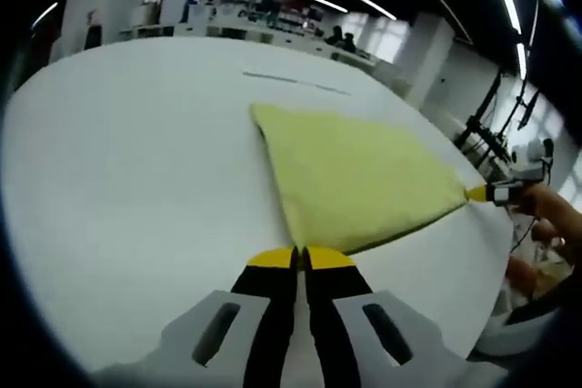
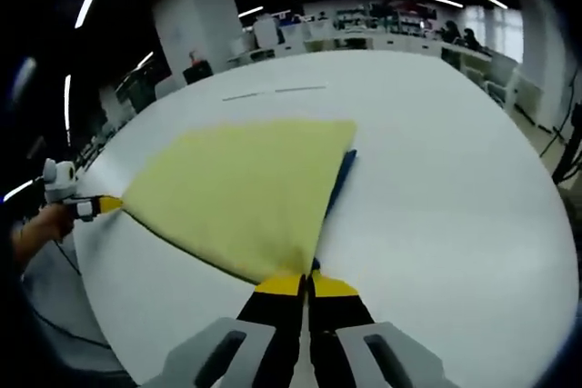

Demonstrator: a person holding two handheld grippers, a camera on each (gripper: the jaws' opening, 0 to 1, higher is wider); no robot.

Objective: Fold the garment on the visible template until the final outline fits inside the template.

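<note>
Left gripper view shows a pale yellow garment (image 1: 359, 179) spread on a white table (image 1: 136, 161), stretched into a flat triangle with smooth, taut cloth and one far corner lying on the tabletop. The left gripper (image 1: 299, 259) has its yellow-tipped jaws pressed together on the nearest corner of the cloth. The right gripper (image 1: 482, 193) pinches the corner at the right, with a hand (image 1: 546, 211) behind it. Right gripper view shows the same triangle of garment (image 2: 245, 193) from the other end, with a dark blue strip (image 2: 342, 174) showing along its right edge, touching the cloth. A thin dark line (image 2: 273, 92) is marked on the table (image 2: 436, 179) beyond the garment. No containers are on the table.
</note>
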